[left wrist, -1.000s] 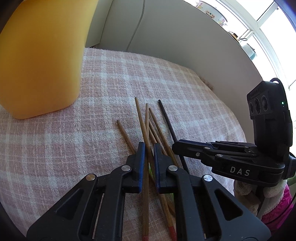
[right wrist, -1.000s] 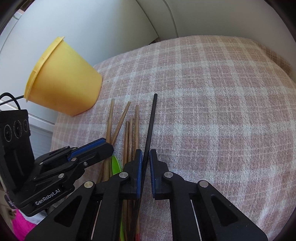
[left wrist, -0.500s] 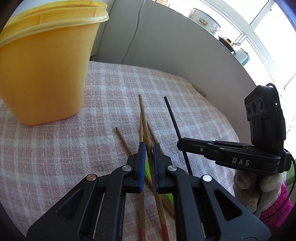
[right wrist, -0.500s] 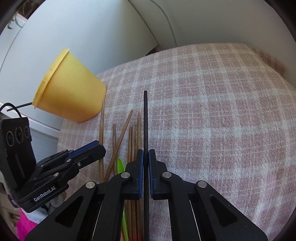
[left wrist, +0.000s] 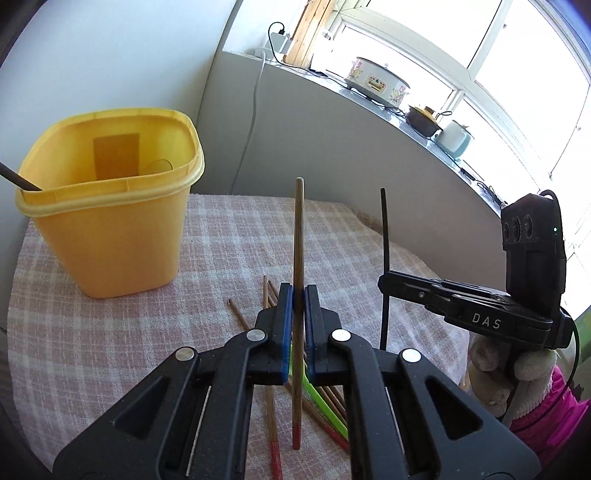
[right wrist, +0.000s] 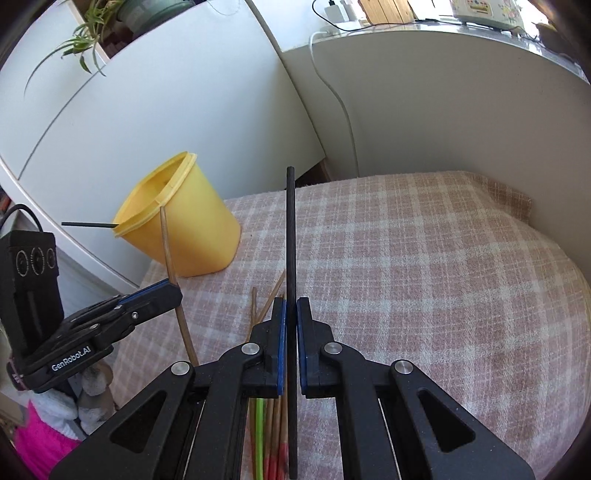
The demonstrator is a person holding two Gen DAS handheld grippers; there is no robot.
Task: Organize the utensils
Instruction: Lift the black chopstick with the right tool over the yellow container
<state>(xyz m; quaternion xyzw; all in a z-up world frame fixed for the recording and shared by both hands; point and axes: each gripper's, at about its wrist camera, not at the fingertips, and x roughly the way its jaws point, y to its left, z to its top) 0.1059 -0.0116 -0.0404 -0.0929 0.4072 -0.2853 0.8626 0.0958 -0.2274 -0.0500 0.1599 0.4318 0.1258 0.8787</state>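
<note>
My left gripper (left wrist: pixel 298 295) is shut on a brown wooden chopstick (left wrist: pixel 298 236) with a red tip, lifted off the cloth and standing steeply. My right gripper (right wrist: pixel 290 308) is shut on a black chopstick (right wrist: pixel 291 236), also raised. Each gripper shows in the other's view: the right gripper (left wrist: pixel 384 286) beside the left, the left gripper (right wrist: pixel 176 291) beside the right. Several brown chopsticks (left wrist: pixel 271 424) and a green utensil (left wrist: pixel 317 397) lie on the checked cloth (left wrist: pixel 110 332) below. A yellow container (left wrist: pixel 107 206) stands at the back left with a black stick (left wrist: pixel 14 179) in it.
A grey wall (left wrist: pixel 332 166) borders the cloth at the back, with a white cable (left wrist: pixel 253 110) running down it. Pots (left wrist: pixel 376 79) sit on the window ledge. A gloved hand and pink sleeve (left wrist: pixel 535 398) hold the right gripper. A plant (right wrist: pixel 85 33) tops the white cabinet.
Both grippers rose from the cloth, each lifting its chopstick out of the pile. The views tilted up, and the yellow container's open mouth came into sight.
</note>
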